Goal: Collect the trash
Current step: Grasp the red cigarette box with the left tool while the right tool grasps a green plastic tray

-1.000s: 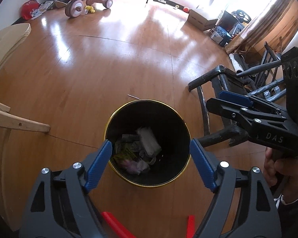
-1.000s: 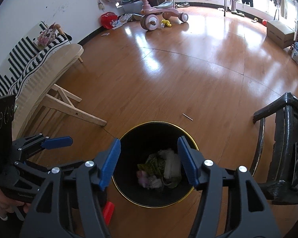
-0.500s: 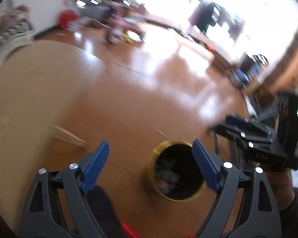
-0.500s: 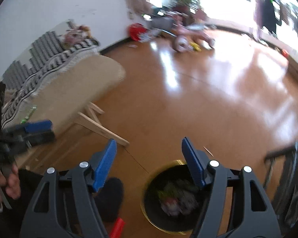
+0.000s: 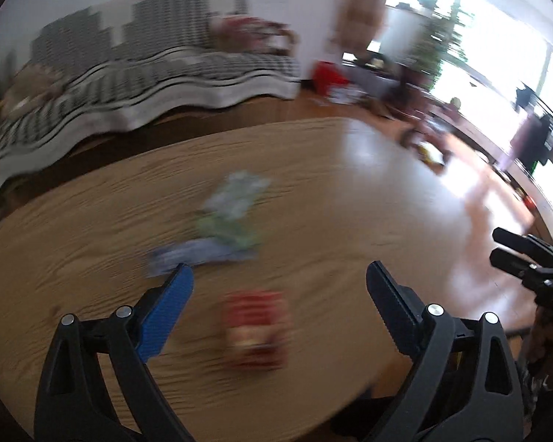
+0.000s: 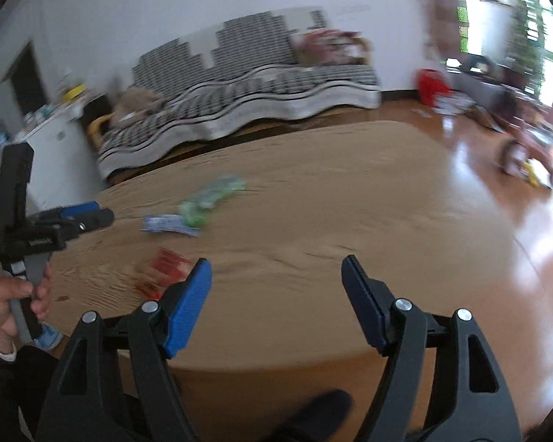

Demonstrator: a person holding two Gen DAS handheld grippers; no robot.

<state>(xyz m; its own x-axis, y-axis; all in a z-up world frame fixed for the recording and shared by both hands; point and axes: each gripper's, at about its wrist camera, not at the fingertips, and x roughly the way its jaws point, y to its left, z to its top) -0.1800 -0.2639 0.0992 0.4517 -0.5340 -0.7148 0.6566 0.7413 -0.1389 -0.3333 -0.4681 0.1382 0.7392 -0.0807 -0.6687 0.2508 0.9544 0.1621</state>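
Observation:
Both views are blurred. Trash lies on a round wooden table [image 5: 331,191]: a red wrapper [image 5: 256,328], a blue wrapper [image 5: 199,254] and green-and-white wrappers [image 5: 236,199]. My left gripper [image 5: 278,305] is open and empty, above the table with the red wrapper between its fingers in view. My right gripper [image 6: 276,302] is open and empty over the table's near edge [image 6: 276,364]; the red wrapper [image 6: 164,269], blue wrapper [image 6: 166,224] and green wrappers [image 6: 210,195] lie to its left. The trash bin is out of view.
A sofa with a black-and-white striped cover [image 6: 247,84] stands against the wall behind the table. A red bag [image 6: 431,84], a toy tricycle [image 6: 527,151] and clutter lie on the shiny wooden floor at right. A white cabinet [image 6: 55,140] stands at left.
Both grippers have swung up and away from the black bin on the floor to face the table with the wrappers. Both stay open and empty.

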